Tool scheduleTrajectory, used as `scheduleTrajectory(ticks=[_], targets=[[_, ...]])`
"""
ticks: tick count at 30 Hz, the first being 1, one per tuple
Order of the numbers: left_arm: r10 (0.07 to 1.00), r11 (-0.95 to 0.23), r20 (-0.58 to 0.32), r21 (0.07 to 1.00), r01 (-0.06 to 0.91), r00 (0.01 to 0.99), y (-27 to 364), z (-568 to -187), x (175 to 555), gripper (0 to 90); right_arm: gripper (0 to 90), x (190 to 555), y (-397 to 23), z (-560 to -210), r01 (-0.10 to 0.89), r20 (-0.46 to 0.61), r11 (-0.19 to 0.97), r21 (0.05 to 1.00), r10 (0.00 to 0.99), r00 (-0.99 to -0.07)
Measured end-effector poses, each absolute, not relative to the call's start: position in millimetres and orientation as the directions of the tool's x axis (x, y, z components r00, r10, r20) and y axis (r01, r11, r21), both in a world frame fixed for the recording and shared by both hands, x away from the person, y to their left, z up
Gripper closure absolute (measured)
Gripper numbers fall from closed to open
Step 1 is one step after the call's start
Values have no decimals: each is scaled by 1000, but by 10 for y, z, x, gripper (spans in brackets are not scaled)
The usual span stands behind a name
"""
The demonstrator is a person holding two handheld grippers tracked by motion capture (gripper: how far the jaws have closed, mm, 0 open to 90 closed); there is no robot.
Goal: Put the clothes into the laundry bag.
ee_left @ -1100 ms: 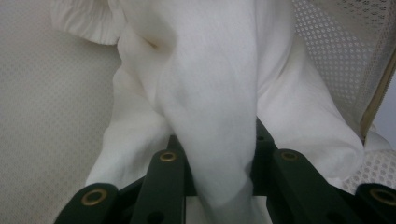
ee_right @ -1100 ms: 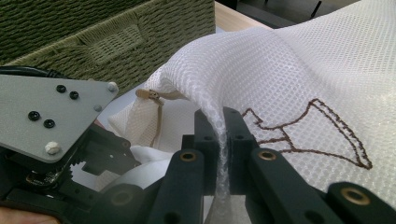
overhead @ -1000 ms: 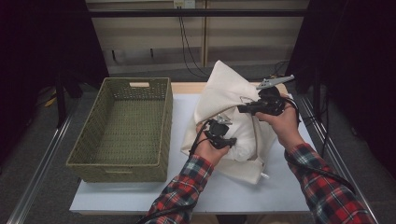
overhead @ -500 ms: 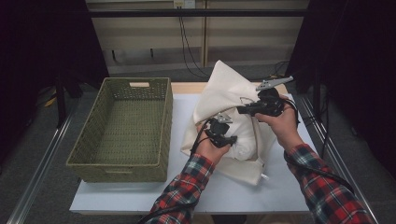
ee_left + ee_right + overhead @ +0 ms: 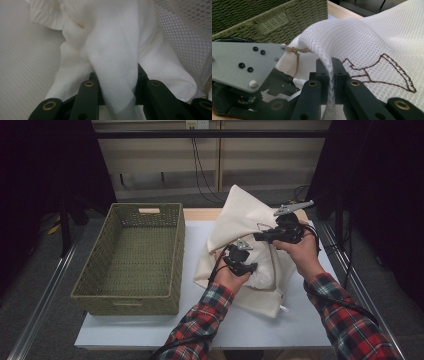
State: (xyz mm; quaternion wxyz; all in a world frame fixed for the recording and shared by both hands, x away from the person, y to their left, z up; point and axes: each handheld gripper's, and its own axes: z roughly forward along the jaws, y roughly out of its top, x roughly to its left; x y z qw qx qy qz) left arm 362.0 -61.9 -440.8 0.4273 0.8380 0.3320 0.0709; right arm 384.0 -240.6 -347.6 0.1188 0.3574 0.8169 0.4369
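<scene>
At the right half of the counter [image 5: 150, 332], little has changed: the left claw [image 5: 117, 100] stays clamped on white cloth [image 5: 115, 62], the right claw [image 5: 331, 82] on the mesh bag [image 5: 372, 45] held open above it, so stuffing continues; the basket [image 5: 127, 255] waits alongside.
</scene>
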Motion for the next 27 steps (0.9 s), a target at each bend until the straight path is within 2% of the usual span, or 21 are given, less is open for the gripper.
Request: scheduleTrajectory(ticks=[14,24,27], targets=[[626,-382,-132,808,449,769,-729,-4471,3709,713,867,3843,-2415,-3477,480,132,348,805,685,-717],[627,-357,-165,808,469,761,-686,-4522,3694,656,851,3860,-2423,-3509,478,118,359,802,689,-715],[626,-340,-183,810,477,758,-672,-4546,3689,640,812,3853,-2414,-3528,474,104,376,796,687,-719]])
